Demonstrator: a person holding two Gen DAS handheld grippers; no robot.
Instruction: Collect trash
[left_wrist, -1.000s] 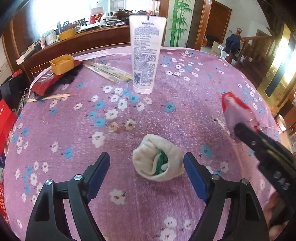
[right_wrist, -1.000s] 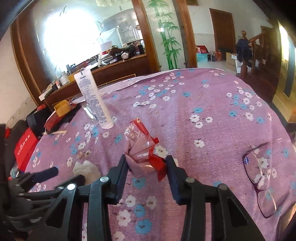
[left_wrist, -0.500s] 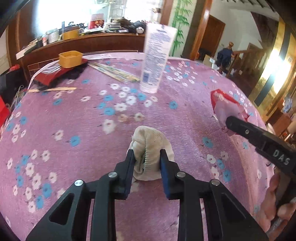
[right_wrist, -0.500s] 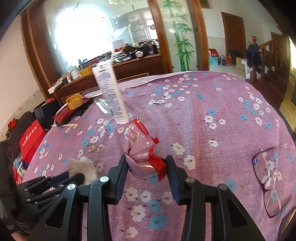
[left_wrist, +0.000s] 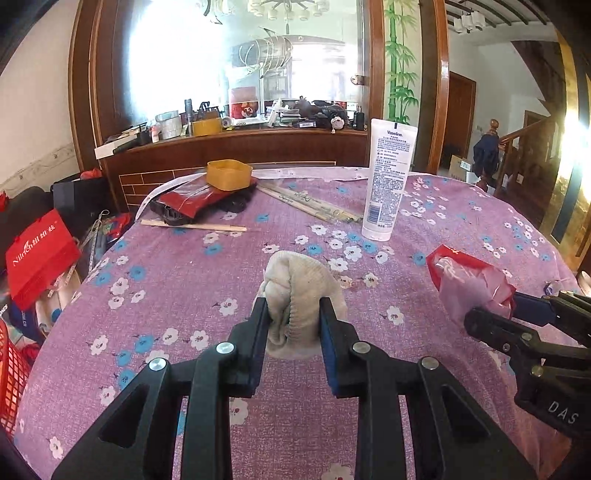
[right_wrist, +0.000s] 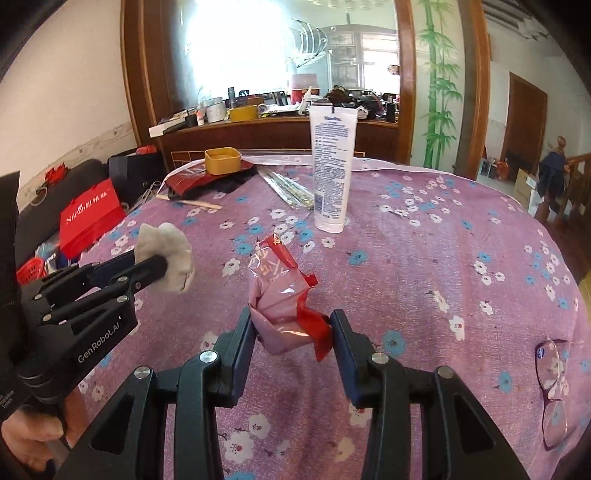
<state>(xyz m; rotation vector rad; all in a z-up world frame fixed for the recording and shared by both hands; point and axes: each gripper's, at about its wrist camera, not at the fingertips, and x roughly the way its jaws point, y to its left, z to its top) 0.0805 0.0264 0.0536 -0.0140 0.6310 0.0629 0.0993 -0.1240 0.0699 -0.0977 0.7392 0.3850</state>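
Trash was held in both grippers above the round table (left_wrist: 170, 280), which was covered by a purple cloth printed with white and blue flowers. A crumpled off-white wad (left_wrist: 295, 291) was pinched between the blue pads of the left gripper (left_wrist: 291, 314), its jaws pressed tight against the bundle's sides; from the right wrist view the wad (right_wrist: 168, 254) was seen raised clear of the cloth at the tip of the left gripper (right_wrist: 155, 264). A crinkled red and clear wrapper (right_wrist: 284, 295) was clamped by the right gripper (right_wrist: 293, 328), the jaws closed only as far as the wrapper's bulk allowed. In the left wrist view the wrapper (left_wrist: 469, 280) was seen off to the right, held at the tip of the right gripper (left_wrist: 498, 314), well apart from the wad.

Farther back on the table a white lotion tube (left_wrist: 388, 181) was standing upright on its cap. Several wrapped chopsticks (left_wrist: 314, 206) were lying beside the tube, and a yellow tub (left_wrist: 229, 173) was resting on a red packet (left_wrist: 188, 197). A pair of glasses (right_wrist: 552, 384) was lying on the cloth near the right edge. Part of a hand (right_wrist: 33, 439) was seen gripping the left gripper's handle.
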